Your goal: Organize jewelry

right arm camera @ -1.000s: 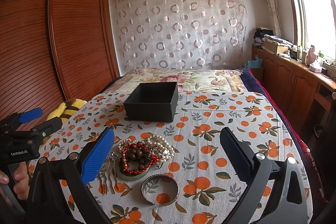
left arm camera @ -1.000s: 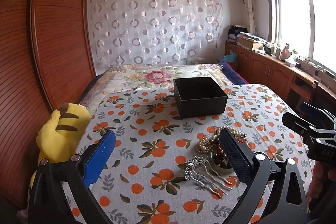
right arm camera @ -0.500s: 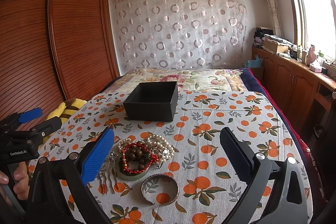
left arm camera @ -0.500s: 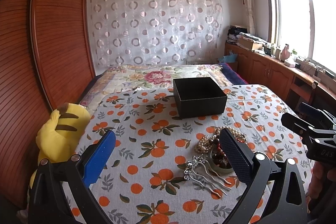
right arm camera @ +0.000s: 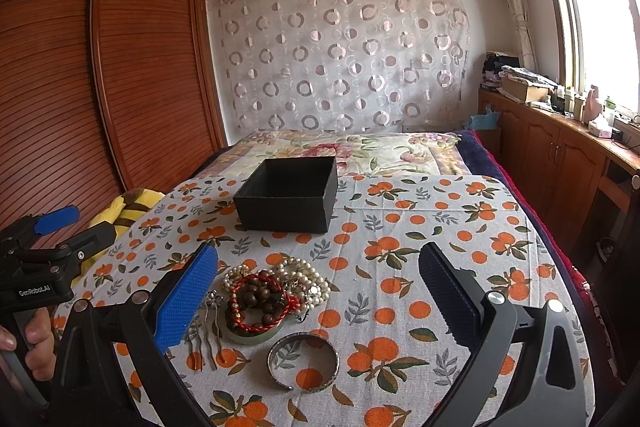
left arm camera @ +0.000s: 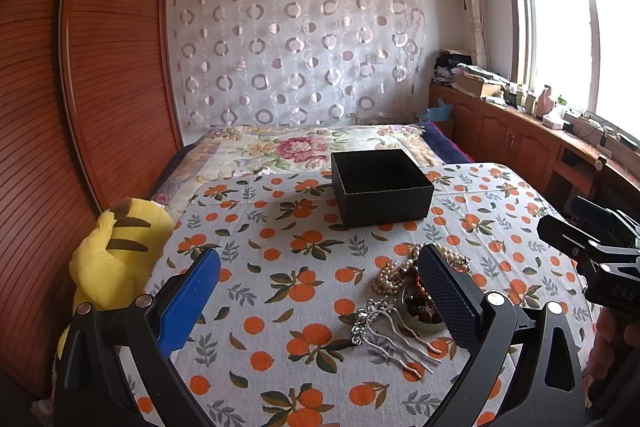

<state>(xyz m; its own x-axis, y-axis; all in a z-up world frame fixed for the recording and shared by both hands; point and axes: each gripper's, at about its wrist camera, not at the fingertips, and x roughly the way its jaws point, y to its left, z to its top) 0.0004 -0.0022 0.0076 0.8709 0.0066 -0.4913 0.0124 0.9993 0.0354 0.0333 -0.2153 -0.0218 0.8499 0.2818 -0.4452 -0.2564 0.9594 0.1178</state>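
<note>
Jewelry pile (right arm camera: 276,297) half hidden behind left tool (left arm camera: 320,291) (both tools (right arm camera: 318,291) wide open, empty)

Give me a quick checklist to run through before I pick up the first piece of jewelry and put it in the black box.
1. Left gripper open and holding nothing: ok.
2. Right gripper open and holding nothing: ok.
3. Black box has no lid and looks empty from the right wrist view: ok.
4. Silver bangle lies apart from the pile, clear on all sides for a grasp: ok.
5. Pearl necklace, red cord bracelet and wooden bead bracelet are free of each other: not ok, they overlap in one heap.
6. Silver hair comb is clear of the pile: cannot tell, its head lies right at the green bangle.
</note>
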